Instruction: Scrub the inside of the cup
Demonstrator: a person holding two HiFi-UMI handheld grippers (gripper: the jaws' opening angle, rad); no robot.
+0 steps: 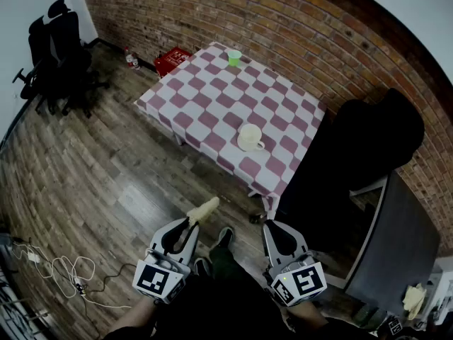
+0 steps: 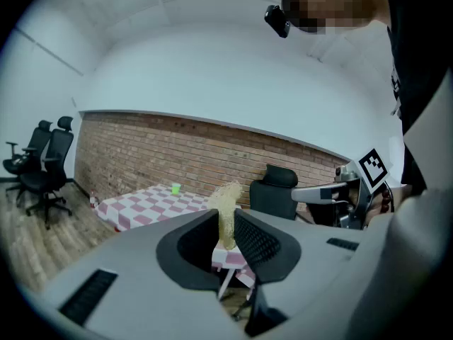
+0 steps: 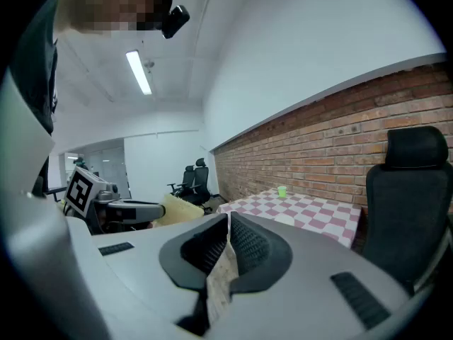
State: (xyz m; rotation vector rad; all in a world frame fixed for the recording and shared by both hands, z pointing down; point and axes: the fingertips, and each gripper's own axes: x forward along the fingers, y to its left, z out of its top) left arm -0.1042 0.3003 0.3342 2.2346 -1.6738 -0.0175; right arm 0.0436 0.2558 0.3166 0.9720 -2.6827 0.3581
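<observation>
At the far left, black office chairs (image 1: 60, 55) stand on the wooden floor (image 1: 106, 176), and a tangle of white cables (image 1: 64, 271) lies near the bottom corner. Next comes the left gripper (image 1: 190, 225), held low in front of the person, its jaws pinching a pale yellow sponge (image 1: 204, 209) whose free end sticks out past the fingertips toward the table. A red crate (image 1: 172, 61) sits on the floor against the brick wall (image 1: 304, 27), just beside the table's far left corner. The table (image 1: 212, 98), covered in a pink-and-white checked cloth, stands in the middle, well apart from both grippers. A small green cup (image 1: 234, 57) stands near its far edge, and the cream cup (image 1: 249, 137), upright with its handle turned to the right, stands nearer the person's side of the cloth. To the right of the sponge, the right gripper (image 1: 272, 227) is held at about the same height, its jaws pressed together with nothing between them. Farther right, a black chair (image 1: 375, 144) stands beside the table's right edge.
</observation>
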